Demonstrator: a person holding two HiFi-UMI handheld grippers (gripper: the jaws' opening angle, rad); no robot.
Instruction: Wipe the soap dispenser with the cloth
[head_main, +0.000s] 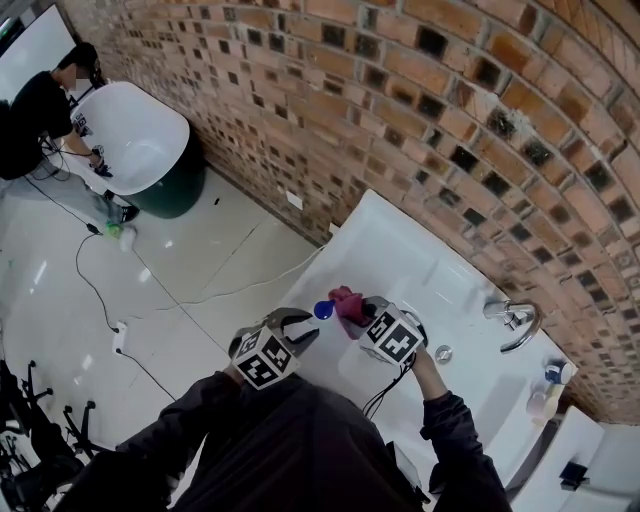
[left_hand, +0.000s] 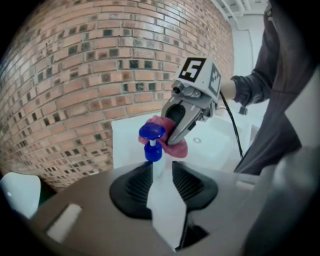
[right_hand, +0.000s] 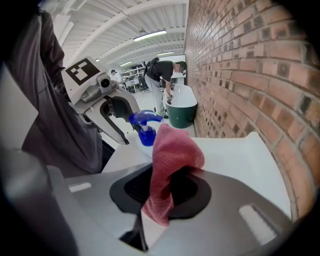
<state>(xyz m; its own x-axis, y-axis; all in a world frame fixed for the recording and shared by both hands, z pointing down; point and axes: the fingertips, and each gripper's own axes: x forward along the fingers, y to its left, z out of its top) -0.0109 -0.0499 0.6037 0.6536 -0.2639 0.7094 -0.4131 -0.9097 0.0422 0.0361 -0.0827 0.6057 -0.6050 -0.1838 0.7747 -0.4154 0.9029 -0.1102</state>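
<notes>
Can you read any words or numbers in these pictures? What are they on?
No readable words or numbers anywhere.
The cubes on the left tongs and right tongs: black-and-white square patterns only, no letters.
The soap dispenser: no print shows.
The bottles by the tap: print too small to read.

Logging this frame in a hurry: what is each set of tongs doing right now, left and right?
Left tongs: closed on the soap dispenser.
Right tongs: closed on the pink cloth.
</notes>
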